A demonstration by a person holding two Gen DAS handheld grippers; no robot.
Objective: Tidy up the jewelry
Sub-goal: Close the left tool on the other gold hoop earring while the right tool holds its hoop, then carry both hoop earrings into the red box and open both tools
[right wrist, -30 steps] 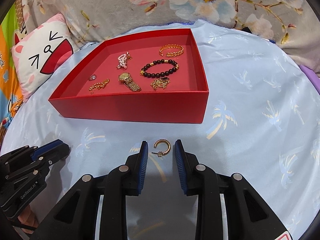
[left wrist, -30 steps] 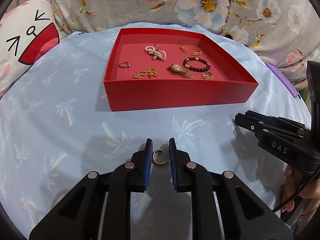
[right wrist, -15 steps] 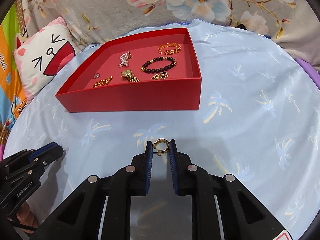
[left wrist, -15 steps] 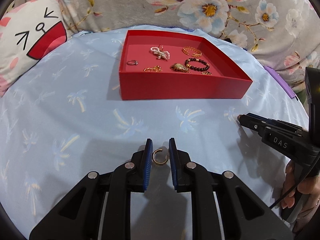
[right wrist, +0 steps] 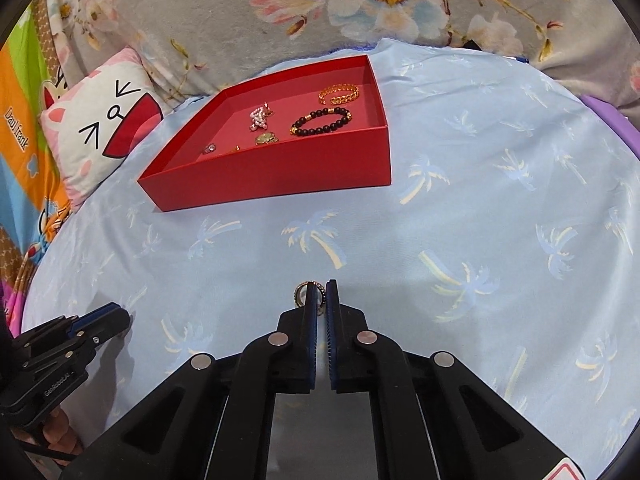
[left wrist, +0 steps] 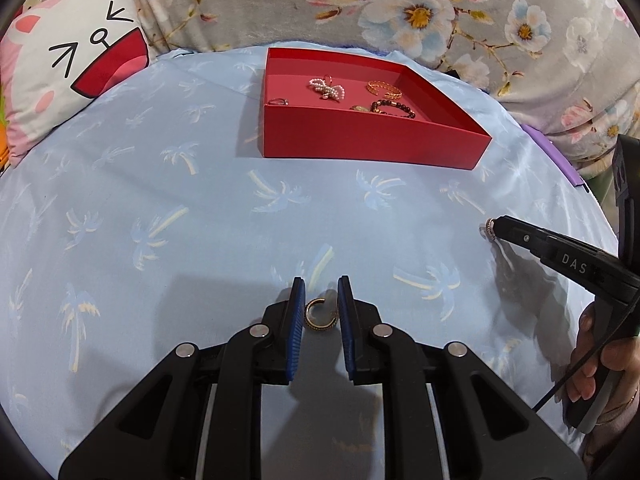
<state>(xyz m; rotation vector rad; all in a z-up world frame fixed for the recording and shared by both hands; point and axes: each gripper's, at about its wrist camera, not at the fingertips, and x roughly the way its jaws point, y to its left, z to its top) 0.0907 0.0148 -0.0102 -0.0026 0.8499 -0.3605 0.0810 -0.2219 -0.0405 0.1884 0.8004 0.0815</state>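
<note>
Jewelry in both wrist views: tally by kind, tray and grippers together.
Bracelets: 2
Watch: 1
Ring: 1
Pearl bow: 1
Chain, mostly hidden: 1
Hoop earrings, one in left gripper, one in right gripper: 2
Total: 8

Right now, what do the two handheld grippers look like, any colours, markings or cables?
Both the left gripper and the right gripper are matte black, with angular cut-out arms, silver round pivot pins and ribbed blue pads. White lettering "DAS" marks the right gripper's side, and small white lettering runs along the left gripper's side. A thin black cable trails from the right handle. No sleeves show.
</note>
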